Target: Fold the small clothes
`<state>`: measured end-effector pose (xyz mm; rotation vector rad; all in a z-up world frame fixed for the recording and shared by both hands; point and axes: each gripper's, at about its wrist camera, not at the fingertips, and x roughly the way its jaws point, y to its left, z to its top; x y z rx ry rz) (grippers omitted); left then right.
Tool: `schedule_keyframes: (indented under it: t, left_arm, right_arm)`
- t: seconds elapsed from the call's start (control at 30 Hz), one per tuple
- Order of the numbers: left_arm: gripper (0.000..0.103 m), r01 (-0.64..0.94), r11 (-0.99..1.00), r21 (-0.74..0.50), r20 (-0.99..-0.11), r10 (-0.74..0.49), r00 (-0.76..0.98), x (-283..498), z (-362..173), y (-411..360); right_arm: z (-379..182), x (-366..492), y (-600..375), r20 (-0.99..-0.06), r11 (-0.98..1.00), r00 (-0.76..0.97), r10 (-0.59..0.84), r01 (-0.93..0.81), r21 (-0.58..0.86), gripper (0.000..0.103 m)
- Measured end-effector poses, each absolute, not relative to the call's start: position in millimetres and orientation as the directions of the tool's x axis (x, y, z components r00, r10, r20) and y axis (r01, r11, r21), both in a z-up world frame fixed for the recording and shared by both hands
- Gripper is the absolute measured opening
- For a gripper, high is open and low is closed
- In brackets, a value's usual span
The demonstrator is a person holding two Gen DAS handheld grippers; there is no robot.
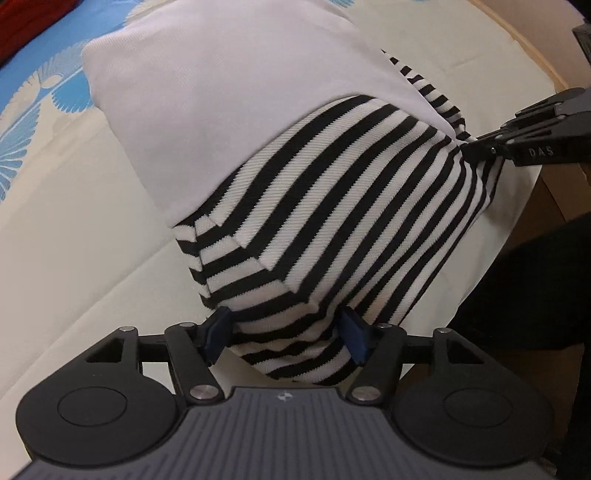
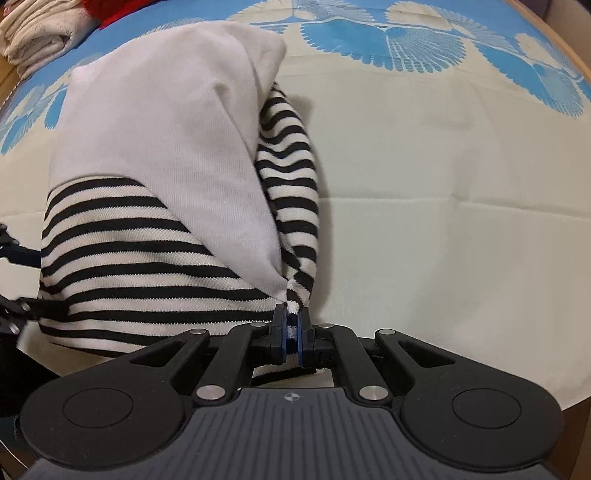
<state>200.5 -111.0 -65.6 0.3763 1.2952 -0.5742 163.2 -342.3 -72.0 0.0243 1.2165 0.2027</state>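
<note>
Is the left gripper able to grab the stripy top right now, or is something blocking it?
Probably yes. The left gripper has open jaws standing either side of a bunched edge of the stripy top, with nothing between. The right gripper pinches another corner, well off to the side.

black linkage grippers point(image 2: 291, 334), blue pads point(image 1: 354, 338) (silver screws, ribbed grey housing).

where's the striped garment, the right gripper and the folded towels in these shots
striped garment point(image 1: 325, 206), left wrist view, middle of the striped panel
right gripper point(image 2: 291, 328), right wrist view, between its fingertips, shut on the garment's edge
folded towels point(image 2: 40, 33), right wrist view, on the cream stack, top left
</note>
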Motion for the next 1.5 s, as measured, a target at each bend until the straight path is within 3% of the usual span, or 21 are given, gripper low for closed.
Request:
schedule_keyframes:
  t: [0.13, 0.27, 0.3, 0.63, 0.8, 0.83, 0.87, 1.0, 1.07, 1.17, 1.23, 1.33, 1.43, 1.5]
  left_arm:
    - [0.070, 0.561, 0.823, -0.089, -0.953, -0.234, 0.192, 202.3, -48.1, -95.5]
    - [0.069, 0.501, 0.856, -0.127, -0.924, -0.285, 0.253, 210.7, -26.7, -69.5]
    - [0.069, 0.475, 0.870, -0.131, -0.920, -0.286, 0.269, 214.5, -22.6, -61.9]
    - [0.069, 0.335, 0.927, -0.167, -0.892, -0.286, 0.349, 234.9, 1.3, -3.9]
    - [0.069, 0.312, 0.936, -0.165, -0.888, -0.279, 0.367, 235.3, 3.9, 14.4]
    - [0.069, 0.306, 0.937, -0.167, -0.886, -0.279, 0.371, 235.6, 4.9, 17.6]
    - [0.069, 0.300, 0.939, -0.170, -0.883, -0.280, 0.376, 235.3, 5.4, 20.4]
    - [0.069, 0.276, 0.944, -0.178, -0.876, -0.280, 0.392, 234.0, 10.3, 30.7]
    - [0.069, 0.275, 0.945, -0.177, -0.875, -0.279, 0.395, 232.1, 10.8, 31.7]
    - [0.069, 0.282, 0.944, -0.171, -0.878, -0.276, 0.391, 229.6, 9.9, 30.4]
    - [0.069, 0.281, 0.944, -0.172, -0.878, -0.276, 0.390, 227.7, 10.1, 29.3]
    - [0.069, 0.274, 0.945, -0.177, -0.876, -0.278, 0.393, 228.0, 10.1, 28.5]
    - [0.069, 0.265, 0.946, -0.187, -0.871, -0.284, 0.400, 228.9, 11.1, 26.8]
    - [0.069, 0.263, 0.946, -0.191, -0.868, -0.288, 0.405, 230.2, 12.3, 24.6]
  right_arm:
    - [-41.9, 156.8, -336.6, -0.858, 0.978, 0.477, 0.191, -0.167, 0.124, 0.013]
    - [-7.0, 152.1, -351.4, -0.684, 0.958, 0.679, 0.265, -0.109, 0.263, 0.046]
    - [-5.1, 155.1, -354.3, -0.658, 0.952, 0.705, 0.265, -0.082, 0.296, 0.047]
    - [-52.8, 230.0, -359.9, -0.689, 0.810, 0.642, 0.336, 0.177, 0.560, 0.052]
    - [-72.8, 251.3, -340.9, -0.701, 0.785, 0.616, 0.358, 0.208, 0.583, 0.050]
    - [-73.8, 253.3, -335.0, -0.694, 0.784, 0.610, 0.382, 0.183, 0.593, 0.036]
    - [-71.5, 253.6, -331.1, -0.682, 0.787, 0.613, 0.399, 0.154, 0.598, 0.010]
    - [-44.2, 239.2, -342.4, -0.539, 0.766, 0.774, 0.332, 0.113, 0.633, 0.004]
    - [-37.0, 234.8, -347.9, -0.537, 0.802, 0.812, 0.229, 0.155, 0.576, 0.003]
    - [-60.9, 248.0, -336.4, -0.731, 0.898, 0.678, 0.078, 0.271, 0.347, 0.003]
    - [-73.3, 252.5, -330.5, -0.786, 0.913, 0.616, 0.058, 0.285, 0.291, 0.005]
    - [-62.5, 244.5, -324.9, -0.746, 0.928, 0.664, 0.058, 0.239, 0.285, 0.012]
    - [-46.9, 227.1, -332.9, -0.680, 0.921, 0.728, 0.091, 0.199, 0.335, 0.037]
    - [-39.4, 217.4, -339.7, -0.649, 0.916, 0.745, 0.150, 0.141, 0.374, 0.042]
